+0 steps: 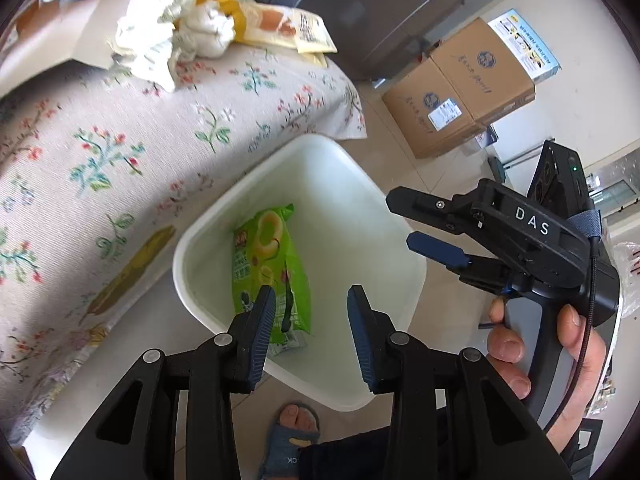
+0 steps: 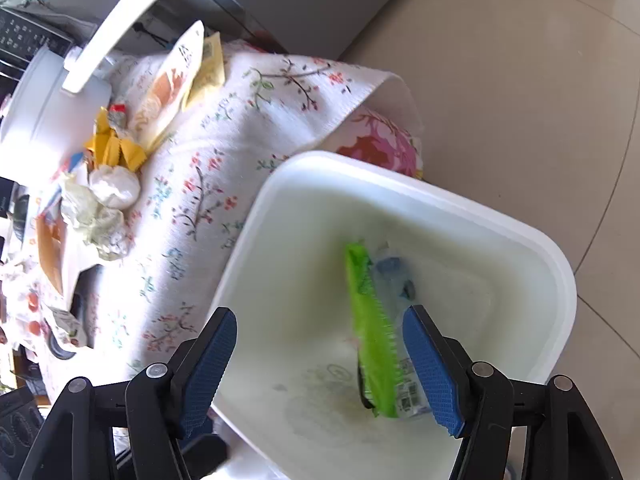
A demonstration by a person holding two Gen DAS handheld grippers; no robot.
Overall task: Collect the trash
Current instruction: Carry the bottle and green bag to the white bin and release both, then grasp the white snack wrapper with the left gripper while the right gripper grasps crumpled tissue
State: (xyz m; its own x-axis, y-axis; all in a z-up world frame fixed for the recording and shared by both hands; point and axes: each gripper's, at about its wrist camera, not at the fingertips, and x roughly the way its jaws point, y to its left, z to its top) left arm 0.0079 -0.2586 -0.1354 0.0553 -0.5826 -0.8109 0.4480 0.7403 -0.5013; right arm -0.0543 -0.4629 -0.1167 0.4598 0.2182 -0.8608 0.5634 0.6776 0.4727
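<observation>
A green snack packet [image 1: 272, 264] is inside the white bin [image 1: 200, 240] on the floor beside the table. My left gripper [image 1: 310, 289] hangs over the bin with its jaws apart. The packet shows below and between them, and neither pad presses on it. In the right wrist view the packet [image 2: 370, 320] is blurred and edge-on inside the bin [image 2: 520, 224]. My right gripper [image 2: 320, 311] is open and empty above the bin, and it also appears at the right of the left wrist view [image 1: 400, 220]. Crumpled tissues [image 1: 160, 40] and yellow wrappers [image 1: 280, 28] lie on the table.
A floral cloth [image 1: 120, 152] covers the table, and a white pot [image 2: 44, 112] stands at its far end. Cardboard boxes [image 1: 460, 88] sit on the tiled floor beyond the bin. A person's foot in a slipper [image 1: 294, 432] is next to the bin.
</observation>
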